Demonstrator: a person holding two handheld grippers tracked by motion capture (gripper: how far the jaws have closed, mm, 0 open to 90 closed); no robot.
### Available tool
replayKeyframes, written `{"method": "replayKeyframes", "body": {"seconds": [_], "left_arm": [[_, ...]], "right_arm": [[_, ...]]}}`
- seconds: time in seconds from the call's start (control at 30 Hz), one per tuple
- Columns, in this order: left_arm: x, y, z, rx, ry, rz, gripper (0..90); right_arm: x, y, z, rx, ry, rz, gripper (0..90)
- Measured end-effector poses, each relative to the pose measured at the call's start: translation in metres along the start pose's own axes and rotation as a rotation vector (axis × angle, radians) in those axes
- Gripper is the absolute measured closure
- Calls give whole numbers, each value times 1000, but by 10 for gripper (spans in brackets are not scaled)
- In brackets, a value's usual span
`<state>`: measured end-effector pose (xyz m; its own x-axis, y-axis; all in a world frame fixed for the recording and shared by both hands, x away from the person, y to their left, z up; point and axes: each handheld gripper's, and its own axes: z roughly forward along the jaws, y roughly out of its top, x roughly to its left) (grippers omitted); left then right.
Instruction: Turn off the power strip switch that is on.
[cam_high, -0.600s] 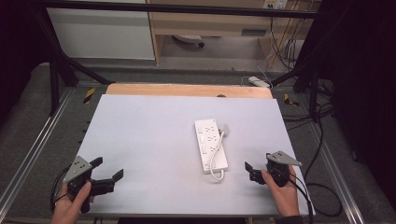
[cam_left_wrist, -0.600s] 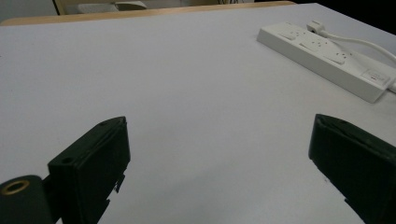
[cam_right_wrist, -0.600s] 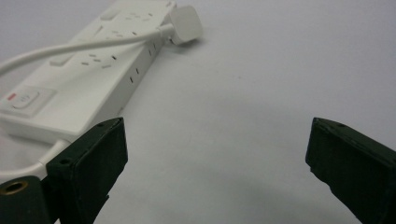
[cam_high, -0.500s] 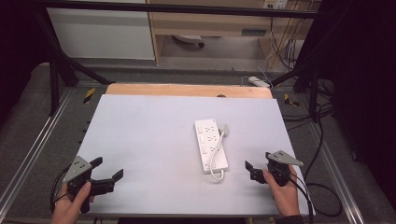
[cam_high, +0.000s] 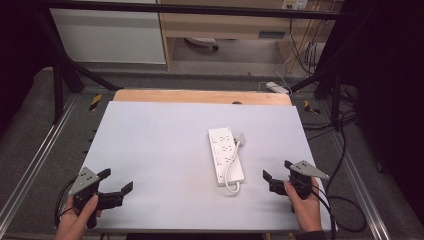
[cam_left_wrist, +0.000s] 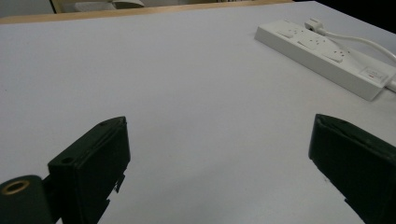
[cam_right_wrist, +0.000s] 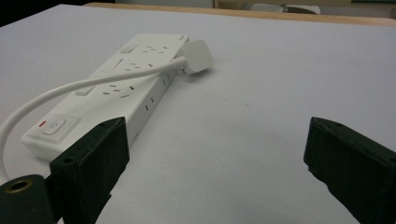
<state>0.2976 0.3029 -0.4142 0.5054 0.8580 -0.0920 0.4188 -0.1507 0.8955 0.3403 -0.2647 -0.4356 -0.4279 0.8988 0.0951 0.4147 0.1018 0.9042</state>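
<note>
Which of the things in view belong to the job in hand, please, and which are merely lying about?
Part of the job:
- white power strip, its cable and plug
- right hand-held gripper, open
- left hand-held gripper, open

Lying about:
- second white power strip beyond the table
- cables on the floor

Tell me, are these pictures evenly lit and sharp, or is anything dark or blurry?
High view: the white table is evenly lit with only faint shadows, while the room beyond its edges falls into darkness. Left gripper view: the power strip looks slightly soft, and the near black jaws are blurred. Right gripper view: the power strip's plug is fairly crisp, with a soft shadow alongside the strip.
</note>
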Motion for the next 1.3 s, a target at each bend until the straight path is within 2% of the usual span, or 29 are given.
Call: {"method": "replayKeyframes", "body": {"seconds": [0.13, 0.17, 0.33, 0.53, 0.67, 0.93, 1.1, 1.13, 1.3], "left_arm": [[0, 0, 0, 1, 0, 1, 53], [0, 0, 0, 1, 1, 0, 53], [0, 0, 0, 2, 1, 0, 53], [0, 0, 0, 4, 2, 2, 53], [0, 0, 0, 6, 1, 3, 53], [-1, -1, 1, 12, -5, 9, 53], [-1, -1, 2, 21, -6, 9, 53], [-1, -1, 2, 24, -6, 12, 54], [-2, -2, 3, 31, -10, 16, 53]], "right_arm": [[1, 2, -2, -26, -2, 4, 58], [1, 4, -4, -41, 5, 29, 53], [3, 7, -8, -58, 12, 42, 43], [9, 12, -10, -68, 17, 24, 42], [14, 17, -12, -62, 7, -12, 41], [25, 28, -11, -59, 24, 0, 35], [29, 37, -12, -47, 28, -16, 28], [29, 40, -13, -39, 19, -34, 27], [30, 50, -14, -34, 13, -38, 28]]}}
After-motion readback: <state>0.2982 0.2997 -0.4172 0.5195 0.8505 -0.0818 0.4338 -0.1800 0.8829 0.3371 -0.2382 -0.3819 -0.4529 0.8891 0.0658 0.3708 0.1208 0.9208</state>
